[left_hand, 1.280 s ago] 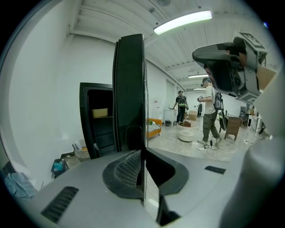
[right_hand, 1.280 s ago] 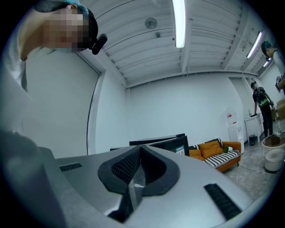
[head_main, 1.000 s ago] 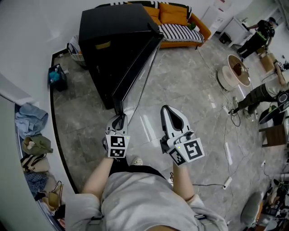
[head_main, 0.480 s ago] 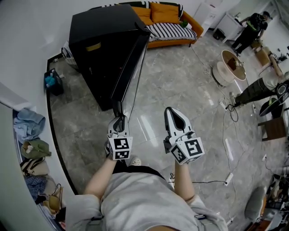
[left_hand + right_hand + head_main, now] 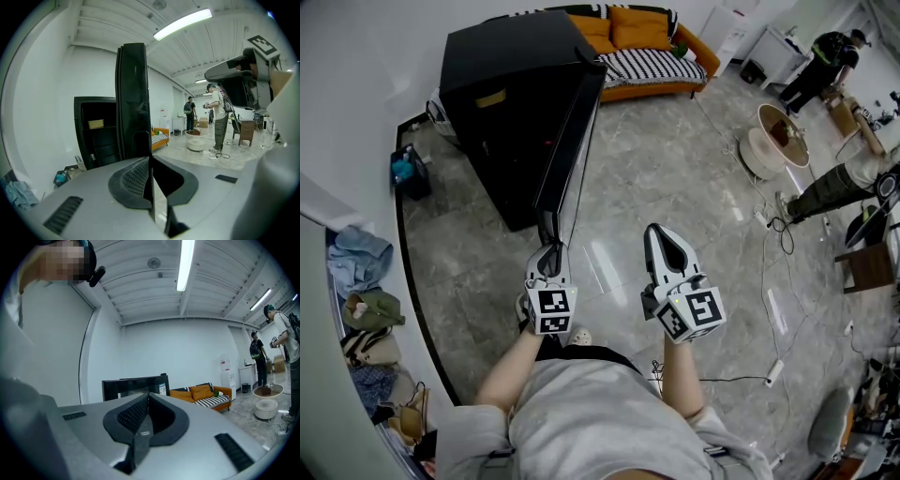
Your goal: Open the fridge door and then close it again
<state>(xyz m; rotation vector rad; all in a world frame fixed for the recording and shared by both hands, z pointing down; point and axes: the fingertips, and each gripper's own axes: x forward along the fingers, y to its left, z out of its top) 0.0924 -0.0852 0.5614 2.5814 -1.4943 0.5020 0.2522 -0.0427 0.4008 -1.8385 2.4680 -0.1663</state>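
Observation:
The black fridge [image 5: 502, 122] stands against the white wall with its door [image 5: 572, 141] swung out, edge-on to me. My left gripper [image 5: 546, 236] has its tip at the door's lower free edge, jaws together. In the left gripper view the door's edge [image 5: 133, 103] rises straight ahead of the shut left gripper [image 5: 150, 159], and the dark fridge interior [image 5: 96, 136] shows to its left. My right gripper [image 5: 656, 234] hangs over bare floor to the right of the door, shut and holding nothing. The right gripper [image 5: 147, 397] points level at the fridge [image 5: 133, 385] further off.
An orange sofa [image 5: 656, 42] stands behind the fridge. A blue bin [image 5: 408, 164] and a pile of clothes [image 5: 366, 281] lie along the left wall. At the right are a cable reel [image 5: 783, 145], cables [image 5: 769, 281] on the floor and people [image 5: 825, 61].
Both grippers have shifted a little across the floor, the left one staying at the door's edge. The door now stands more edge-on to me, closer in line with the fridge's side.

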